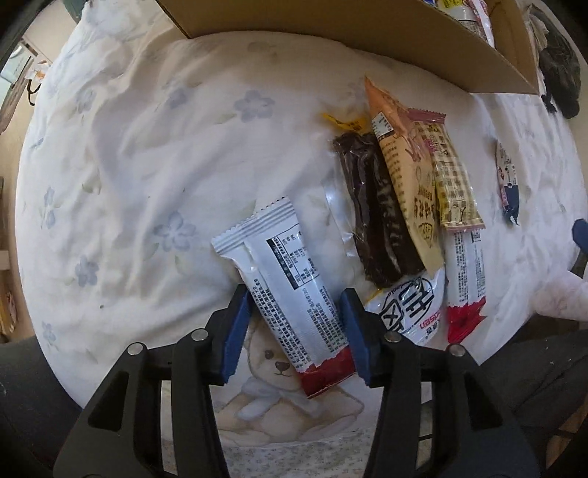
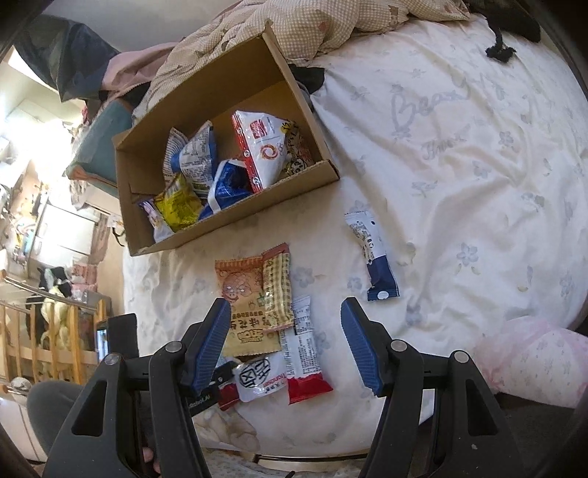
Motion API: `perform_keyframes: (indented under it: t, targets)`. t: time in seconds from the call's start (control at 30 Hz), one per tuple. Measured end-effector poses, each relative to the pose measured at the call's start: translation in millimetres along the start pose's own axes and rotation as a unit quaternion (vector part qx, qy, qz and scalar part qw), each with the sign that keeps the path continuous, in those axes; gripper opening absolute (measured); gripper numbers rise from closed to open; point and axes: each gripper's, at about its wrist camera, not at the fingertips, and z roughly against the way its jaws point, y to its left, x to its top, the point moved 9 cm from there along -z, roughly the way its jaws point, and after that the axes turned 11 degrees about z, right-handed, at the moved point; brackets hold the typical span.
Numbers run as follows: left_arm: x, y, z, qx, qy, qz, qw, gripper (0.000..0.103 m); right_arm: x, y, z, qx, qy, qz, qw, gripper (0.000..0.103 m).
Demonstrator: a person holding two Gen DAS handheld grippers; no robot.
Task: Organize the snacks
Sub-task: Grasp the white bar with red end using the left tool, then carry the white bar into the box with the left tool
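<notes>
My left gripper [image 1: 294, 305] is shut on a white snack bar with a red end [image 1: 290, 290] and holds it above the bed sheet. Beside it lies a pile: a dark chocolate cake pack [image 1: 375, 209], an orange-tan packet [image 1: 404, 176], a checked yellow packet [image 1: 452, 176], a white round-logo pack [image 1: 408, 309] and another white and red bar [image 1: 465, 275]. My right gripper [image 2: 284, 327] is open and empty above the same pile [image 2: 257, 312]. A white and navy bar [image 2: 373, 253] lies apart to the right. The cardboard box [image 2: 257, 206] holds several snack bags.
A floral white sheet [image 2: 459, 147] covers the bed. A checked quilt [image 2: 330, 25] is bunched behind the box. A pink pillow [image 2: 533, 360] lies at the lower right. A dark garment [image 1: 558, 66] lies near the box. The bed edge runs along the left in the right wrist view.
</notes>
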Motion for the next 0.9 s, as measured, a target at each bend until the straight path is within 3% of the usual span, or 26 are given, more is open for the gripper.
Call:
perform_keyframes:
  t: [0.1,0.23,0.4,0.53,0.67,0.9]
  targets:
    - [-0.5,6.7,3.4,0.006,0.002,-0.008,0.9999,0.027,-6.3,-7.8,-9.9,-0.025,0.023,-0.001,0.999,0.066]
    - [-3.4,14.6,13.4,0.004,0.005,-0.003,1.0000,0.027,-21.0,-14.6,-32.1,-0.041,0.078,-0.001,0.996,0.066]
    - [3.2,30.8,41.2,0.019,-0.038,0.015,0.9990,0.027,-39.8,-3.6,-65.4,-0.042,0.147,0.025,0.988,0.066]
    - [16.7,33.6,57.2,0.010,-0.063,0.040,0.9972,0.027,-50.0,7.9,-83.8,-0.036,0.182,0.038,0.982,0.064]
    - [24.0,37.4,71.0,0.010,-0.085,0.041,0.9955,0.027,-55.6,13.1,-94.1,-0.055,0.200,0.054,0.977,0.062]
    - [26.9,37.6,72.4,0.006,-0.089,0.030,0.9955,0.027,-62.6,16.4,-100.4,-0.074,0.209,0.079,0.972,0.054]
